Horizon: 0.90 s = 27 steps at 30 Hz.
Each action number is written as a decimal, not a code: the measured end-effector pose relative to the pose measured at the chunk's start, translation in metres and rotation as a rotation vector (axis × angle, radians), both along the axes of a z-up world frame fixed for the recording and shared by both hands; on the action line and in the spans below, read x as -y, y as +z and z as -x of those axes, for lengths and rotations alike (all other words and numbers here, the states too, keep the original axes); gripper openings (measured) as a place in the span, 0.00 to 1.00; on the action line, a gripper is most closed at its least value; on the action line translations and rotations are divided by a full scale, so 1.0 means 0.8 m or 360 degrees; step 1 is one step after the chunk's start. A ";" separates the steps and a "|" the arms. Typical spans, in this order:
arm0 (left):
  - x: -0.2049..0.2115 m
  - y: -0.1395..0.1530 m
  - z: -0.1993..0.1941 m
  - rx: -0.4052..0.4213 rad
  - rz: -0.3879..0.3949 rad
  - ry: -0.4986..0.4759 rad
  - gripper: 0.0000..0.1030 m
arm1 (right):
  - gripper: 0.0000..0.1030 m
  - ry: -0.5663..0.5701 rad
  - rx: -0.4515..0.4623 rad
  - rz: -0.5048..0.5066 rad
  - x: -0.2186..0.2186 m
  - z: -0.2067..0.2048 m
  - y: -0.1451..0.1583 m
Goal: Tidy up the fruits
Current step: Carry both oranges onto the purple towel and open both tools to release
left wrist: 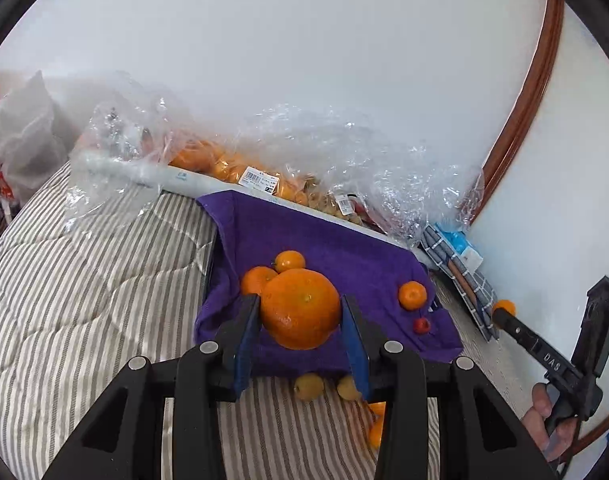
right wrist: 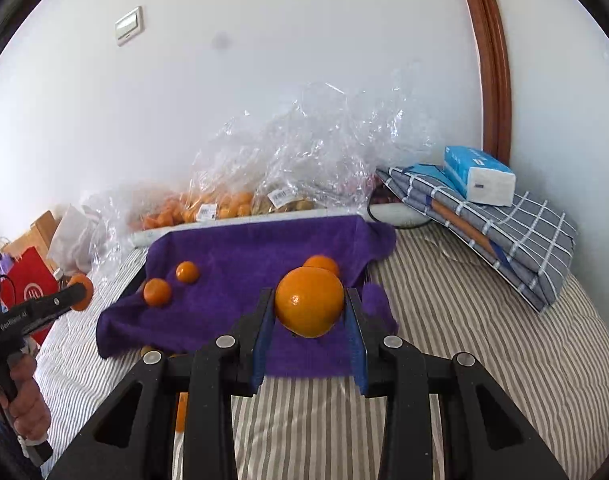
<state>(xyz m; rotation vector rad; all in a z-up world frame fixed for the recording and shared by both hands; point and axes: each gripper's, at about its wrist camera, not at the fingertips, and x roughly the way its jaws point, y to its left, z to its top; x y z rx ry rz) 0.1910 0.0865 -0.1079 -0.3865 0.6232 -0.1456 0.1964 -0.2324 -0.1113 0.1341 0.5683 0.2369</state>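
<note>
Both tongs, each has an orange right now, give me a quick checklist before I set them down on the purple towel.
1. Left tongs clamped on left orange: ok.
2. Right tongs clamped on right orange: ok.
3. Purple towel has bare room: ok.
4. Loose mandarins away from the drop spot: cannot tell.
5. Towel lying flat: not ok, its edges are rumpled.

Right gripper (right wrist: 309,312) jaws clamp orange (right wrist: 309,302) above purple towel (right wrist: 240,248).
</note>
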 end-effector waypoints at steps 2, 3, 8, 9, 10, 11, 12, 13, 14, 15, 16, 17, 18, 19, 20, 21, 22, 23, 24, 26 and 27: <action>0.005 -0.004 -0.018 -0.0006 -0.0029 0.0010 0.37 | 0.33 -0.0021 -0.0013 -0.0028 0.002 -0.023 -0.001; 0.007 -0.007 -0.025 -0.0011 -0.0031 0.0007 0.37 | 0.33 -0.0024 -0.0024 -0.0036 0.003 -0.031 -0.002; 0.014 -0.028 -0.051 -0.0023 -0.0041 -0.0009 0.37 | 0.33 -0.0029 -0.0111 -0.0004 0.000 -0.068 -0.032; 0.014 -0.034 -0.053 -0.0029 -0.0047 -0.0013 0.37 | 0.33 -0.0034 -0.0126 0.0009 -0.001 -0.071 -0.040; 0.015 -0.038 -0.054 -0.0042 -0.0052 -0.0026 0.37 | 0.33 -0.0041 -0.0147 0.0020 -0.001 -0.074 -0.050; 0.016 -0.042 -0.057 -0.0074 -0.0063 -0.0047 0.37 | 0.33 -0.0045 -0.0165 0.0024 -0.002 -0.075 -0.056; 0.017 -0.044 -0.060 -0.0097 -0.0066 -0.0062 0.37 | 0.33 -0.0057 -0.0205 0.0064 -0.005 -0.079 -0.060; 0.016 -0.045 -0.060 -0.0095 -0.0044 -0.0071 0.37 | 0.33 -0.0060 -0.0203 0.0081 -0.006 -0.079 -0.060; 0.015 -0.047 -0.060 -0.0096 -0.0022 -0.0070 0.37 | 0.33 -0.0057 -0.0187 0.0089 -0.007 -0.079 -0.061; 0.014 -0.049 -0.060 -0.0110 -0.0017 -0.0070 0.37 | 0.33 -0.0052 -0.0196 0.0088 -0.008 -0.080 -0.064; 0.014 -0.051 -0.060 -0.0119 -0.0018 -0.0070 0.37 | 0.33 -0.0047 -0.0222 0.0086 -0.009 -0.082 -0.067; 0.015 -0.054 -0.060 -0.0130 -0.0022 -0.0063 0.37 | 0.33 -0.0047 -0.0237 0.0084 -0.009 -0.084 -0.070; 0.016 -0.056 -0.061 -0.0142 -0.0027 -0.0054 0.37 | 0.33 -0.0056 -0.0260 0.0092 -0.009 -0.086 -0.074; 0.016 -0.059 -0.063 -0.0154 -0.0031 -0.0048 0.37 | 0.33 -0.0062 -0.0272 0.0090 -0.009 -0.087 -0.077; 0.018 -0.061 -0.064 -0.0163 -0.0033 -0.0046 0.37 | 0.33 -0.0063 -0.0268 0.0086 -0.009 -0.088 -0.078; 0.021 -0.062 -0.066 -0.0166 -0.0045 -0.0049 0.37 | 0.33 -0.0061 -0.0258 0.0094 -0.010 -0.087 -0.078; 0.024 -0.061 -0.066 -0.0168 -0.0065 -0.0059 0.37 | 0.33 -0.0053 -0.0256 0.0098 -0.011 -0.088 -0.078; 0.025 -0.061 -0.067 -0.0165 -0.0073 -0.0070 0.37 | 0.33 -0.0043 -0.0256 0.0097 -0.011 -0.089 -0.078; 0.026 -0.062 -0.067 -0.0166 -0.0078 -0.0077 0.37 | 0.33 -0.0038 -0.0260 0.0093 -0.012 -0.090 -0.079; 0.027 -0.064 -0.068 -0.0172 -0.0090 -0.0072 0.37 | 0.33 -0.0021 -0.0245 0.0079 -0.012 -0.088 -0.078; 0.027 -0.064 -0.068 -0.0170 -0.0095 -0.0071 0.37 | 0.34 -0.0018 -0.0242 0.0084 -0.013 -0.088 -0.078</action>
